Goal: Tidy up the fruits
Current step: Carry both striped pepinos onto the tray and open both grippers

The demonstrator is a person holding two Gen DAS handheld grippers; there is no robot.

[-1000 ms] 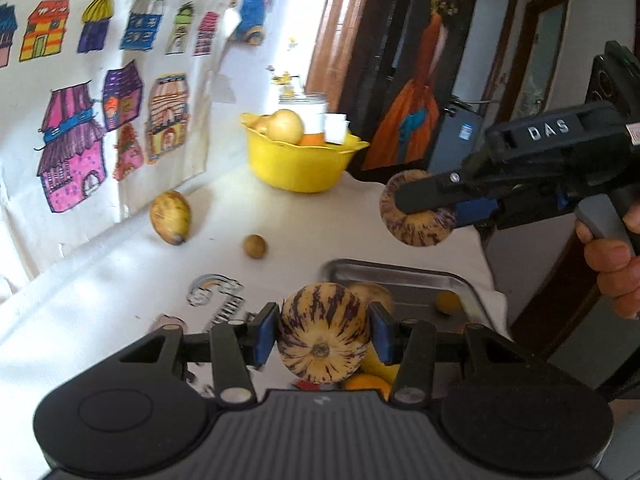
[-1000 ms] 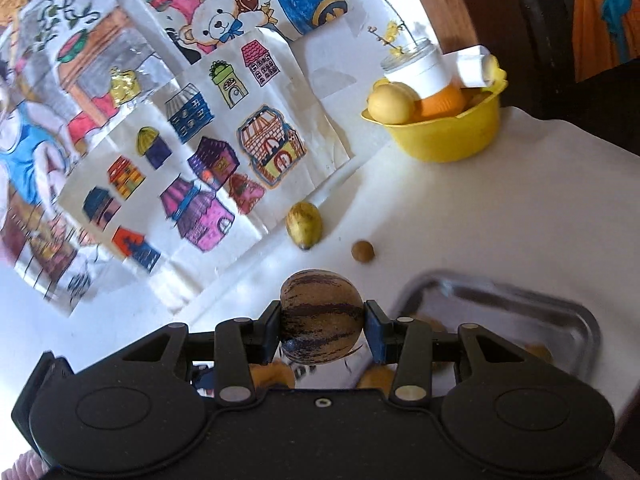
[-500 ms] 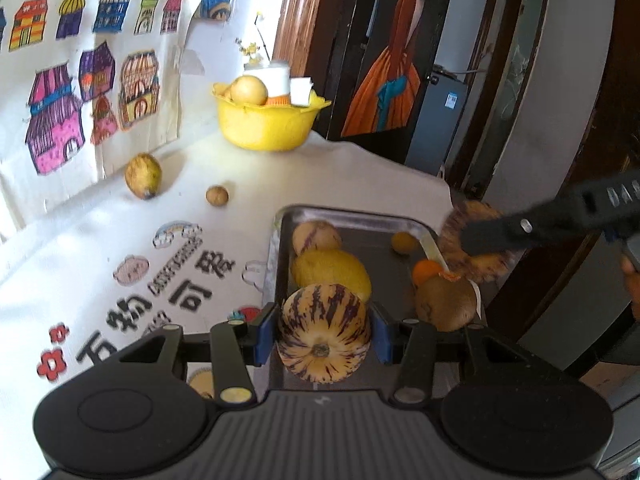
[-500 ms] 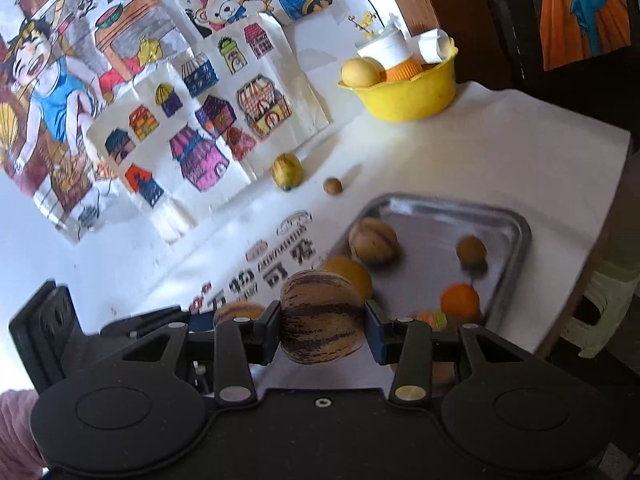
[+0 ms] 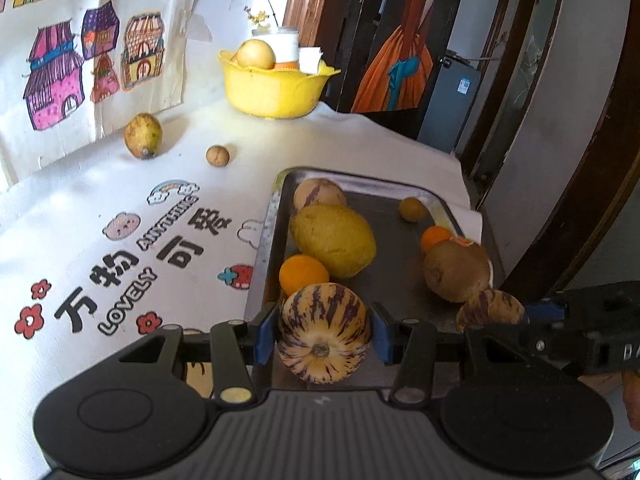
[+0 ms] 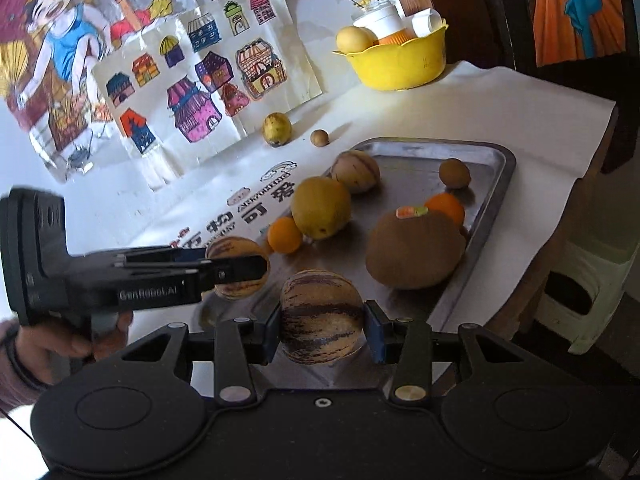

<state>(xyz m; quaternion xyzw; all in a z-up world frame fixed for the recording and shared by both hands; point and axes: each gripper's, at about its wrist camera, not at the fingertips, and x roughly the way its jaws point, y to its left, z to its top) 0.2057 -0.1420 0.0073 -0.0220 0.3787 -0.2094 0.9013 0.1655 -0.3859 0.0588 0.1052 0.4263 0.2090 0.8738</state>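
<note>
Left claw (image 5: 323, 334): its blue pads are pressing on both flanks of a cream melon with purple stripes (image 5: 323, 332), stem end facing the camera, and are holding it over the near end of the metal tray (image 5: 264, 236). Right claw (image 6: 322, 320): its pads are clamping a second striped melon (image 6: 321, 316), darker in its banding, above the near edge of the same tray. In the right wrist view the left claw is entering from the left, gripped by a person's hand (image 6: 60, 340), with its melon just beside the right one but apart from it.

The tray is sitting on a table (image 5: 100, 184) covered by a white printed cloth. Lying in the tray: a third striped melon (image 6: 355, 171) at the far left, a large yellow fruit (image 6: 320, 207) next to it, a small orange (image 6: 285, 235) touching that fruit, a big brown fruit (image 6: 416, 250) bearing a sticker, another orange (image 6: 447, 206) partly hidden behind it, and a small brown round fruit (image 6: 454, 173) near the far edge.

Outside the tray, a yellow-green fruit (image 5: 143, 135) and a small brown nut-like ball (image 5: 217, 155) are resting on the cloth close to the drawings of houses (image 5: 72, 60) on the wall. A yellow bowl (image 5: 276, 88) is standing at the far end of the table, holding a pale round fruit and white containers.
</note>
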